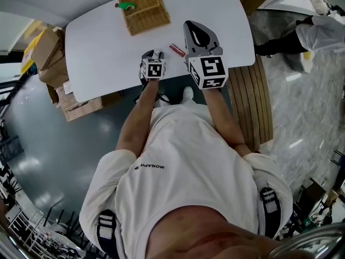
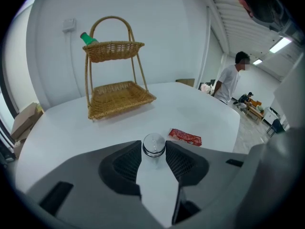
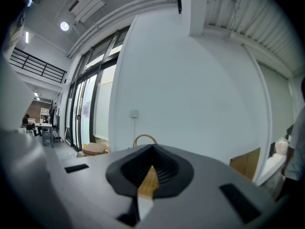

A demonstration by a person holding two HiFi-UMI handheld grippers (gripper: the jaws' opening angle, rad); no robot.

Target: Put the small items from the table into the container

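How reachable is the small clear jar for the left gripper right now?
Probably yes: the left gripper has its jaws apart, with the clear jar standing between their tips on the white table. The red packet lies off to the side, clear of it, so nothing looks in the way.

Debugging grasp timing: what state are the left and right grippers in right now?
Left gripper: open, with the small clear jar between its tips, not clamped.
Right gripper: shut, holding nothing.
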